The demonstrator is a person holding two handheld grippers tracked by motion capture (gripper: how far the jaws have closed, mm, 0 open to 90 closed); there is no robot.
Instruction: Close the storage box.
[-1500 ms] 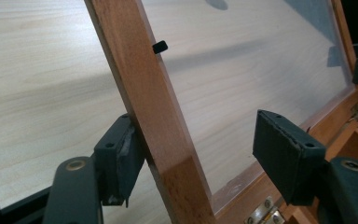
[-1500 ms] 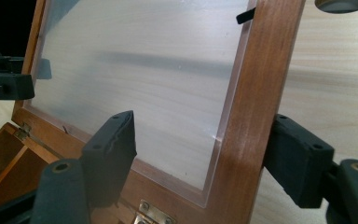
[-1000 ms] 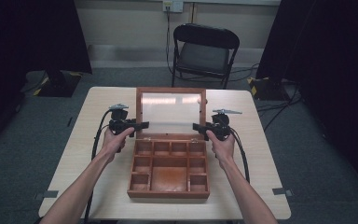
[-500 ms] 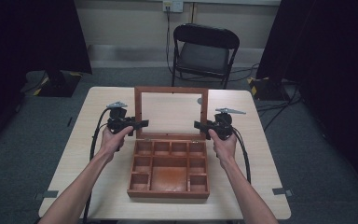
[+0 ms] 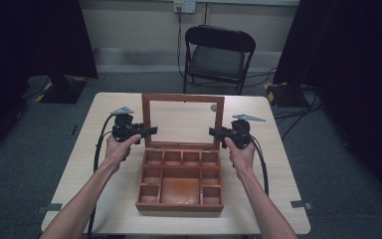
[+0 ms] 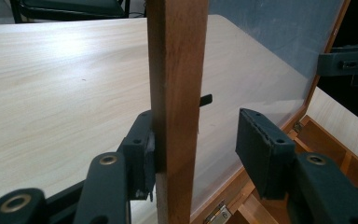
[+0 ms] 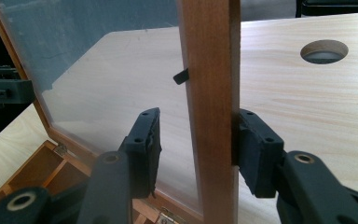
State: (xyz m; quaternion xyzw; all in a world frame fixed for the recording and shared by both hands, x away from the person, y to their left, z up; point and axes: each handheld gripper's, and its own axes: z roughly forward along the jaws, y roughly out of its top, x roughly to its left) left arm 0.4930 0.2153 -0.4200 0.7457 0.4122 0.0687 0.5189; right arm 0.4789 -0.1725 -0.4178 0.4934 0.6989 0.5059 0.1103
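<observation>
Pale counter [image 5: 114, 199] carries a wooden box [image 5: 180, 185] whose glazed lid [image 5: 183, 121] stands upright behind it, left tool [image 5: 148, 131] and right tool [image 5: 215, 132] straddling its side rails, jaws just closing (one pad of each touching, not clamped), so next comes gripping and swinging it down evenly.

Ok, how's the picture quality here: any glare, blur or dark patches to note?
High view: soft and dim, room edges nearly black, table evenly lit. Left gripper view: the lid's wooden frame sharp, its glass pane hazy with a blue-grey reflection. Right gripper view: the same hazy sheen on the pane, near tongs slightly soft.
</observation>
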